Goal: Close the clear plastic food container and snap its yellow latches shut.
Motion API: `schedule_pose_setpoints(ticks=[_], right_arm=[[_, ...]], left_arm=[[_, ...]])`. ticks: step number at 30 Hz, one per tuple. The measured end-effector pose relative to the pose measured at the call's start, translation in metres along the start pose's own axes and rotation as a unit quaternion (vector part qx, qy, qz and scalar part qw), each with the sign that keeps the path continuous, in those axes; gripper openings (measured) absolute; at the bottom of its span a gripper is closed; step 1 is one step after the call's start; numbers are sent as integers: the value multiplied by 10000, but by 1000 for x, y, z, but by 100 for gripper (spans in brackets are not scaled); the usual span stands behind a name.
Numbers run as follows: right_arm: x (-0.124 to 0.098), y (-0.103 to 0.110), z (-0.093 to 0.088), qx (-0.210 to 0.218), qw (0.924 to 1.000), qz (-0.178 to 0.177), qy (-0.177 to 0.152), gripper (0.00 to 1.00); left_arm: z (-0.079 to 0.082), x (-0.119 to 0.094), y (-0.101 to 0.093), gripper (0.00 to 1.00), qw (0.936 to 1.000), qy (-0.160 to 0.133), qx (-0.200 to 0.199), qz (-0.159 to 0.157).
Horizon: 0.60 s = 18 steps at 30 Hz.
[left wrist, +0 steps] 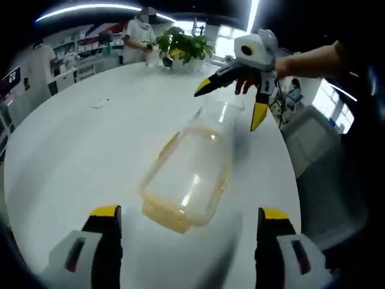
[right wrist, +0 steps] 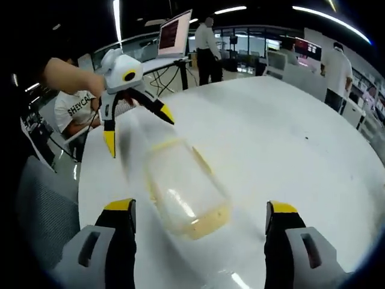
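Left gripper view has the clear plastic food container with yellow latches point(left wrist: 187, 180) sitting on the round white counter point(left wrist: 90, 150), between the wide-open left tongs point(left wrist: 187, 220) and right tongs point(left wrist: 231, 105).

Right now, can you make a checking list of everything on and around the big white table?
Surface: round white table, mostly bare.
Job's things: clear plastic food container with yellow latches, lying on the table; lid state unclear, blurred.
Clutter: small dark speck; small pale scrap.
Grippers: left gripper open, above the container's far end in the right gripper view; right gripper open, likewise in the left gripper view. Neither grips anything.
Cables: dark cables under the far desk.
Surroundings: potted green plant, laptop, people standing, grey chair.
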State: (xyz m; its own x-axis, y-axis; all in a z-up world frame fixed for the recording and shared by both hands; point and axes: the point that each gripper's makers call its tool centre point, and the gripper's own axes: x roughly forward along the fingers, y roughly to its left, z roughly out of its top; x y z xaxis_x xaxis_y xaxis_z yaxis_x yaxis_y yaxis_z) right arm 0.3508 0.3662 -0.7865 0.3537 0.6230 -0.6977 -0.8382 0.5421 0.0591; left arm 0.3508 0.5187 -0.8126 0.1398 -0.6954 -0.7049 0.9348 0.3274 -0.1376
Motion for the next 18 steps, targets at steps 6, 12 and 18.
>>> schedule_pose_setpoints(ticks=[6, 12, 18], right_arm=[[7, 2, -11, -400, 9983, 245, 358, 88], [11, -2, -12, -593, 9963, 356, 505, 88], [17, -2, -18, -765, 9929, 567, 706, 85]], left_arm=[[-3, 3, 4, 91, 9988, 290, 374, -140], [-6, 9, 7, 91, 9954, 560, 736, -254], [-5, 15, 10, 90, 9935, 674, 840, -362]])
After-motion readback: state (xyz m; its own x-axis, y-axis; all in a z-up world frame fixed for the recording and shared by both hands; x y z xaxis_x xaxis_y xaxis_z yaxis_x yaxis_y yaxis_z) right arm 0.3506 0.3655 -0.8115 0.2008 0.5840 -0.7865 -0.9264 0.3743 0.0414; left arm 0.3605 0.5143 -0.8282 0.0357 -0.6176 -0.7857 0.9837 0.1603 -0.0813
